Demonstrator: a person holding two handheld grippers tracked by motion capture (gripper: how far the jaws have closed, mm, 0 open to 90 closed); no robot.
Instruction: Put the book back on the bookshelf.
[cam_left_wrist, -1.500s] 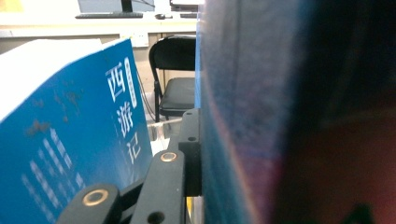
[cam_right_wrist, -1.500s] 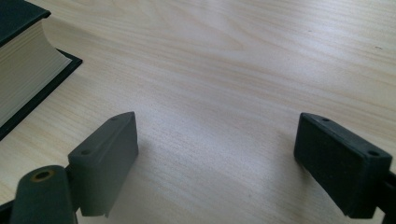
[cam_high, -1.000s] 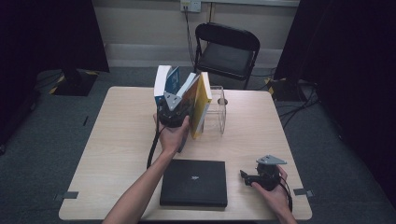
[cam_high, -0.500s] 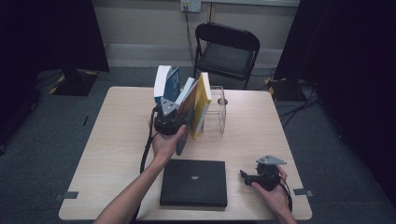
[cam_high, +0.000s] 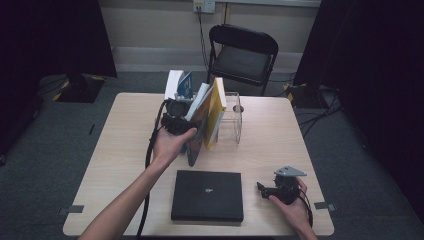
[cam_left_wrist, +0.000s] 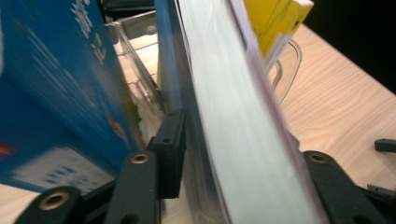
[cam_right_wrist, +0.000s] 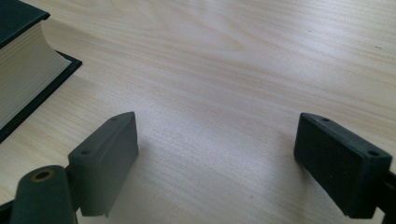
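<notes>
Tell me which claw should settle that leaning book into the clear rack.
Probably left: the left claw straddles the leaning book at the clear rack, jaws just opening. The right claw rests open beside the black book.

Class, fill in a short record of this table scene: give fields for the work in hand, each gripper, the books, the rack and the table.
work in hand: books being stood in a clear rack
left gripper: at the leaning book, its jaws have just been opening, the book's pages between them
right gripper: open, resting low over the table, nothing between the fingers
other books: blue book and yellow book upright at the rack; black book lying flat near the front edge
chair: behind the table
</notes>
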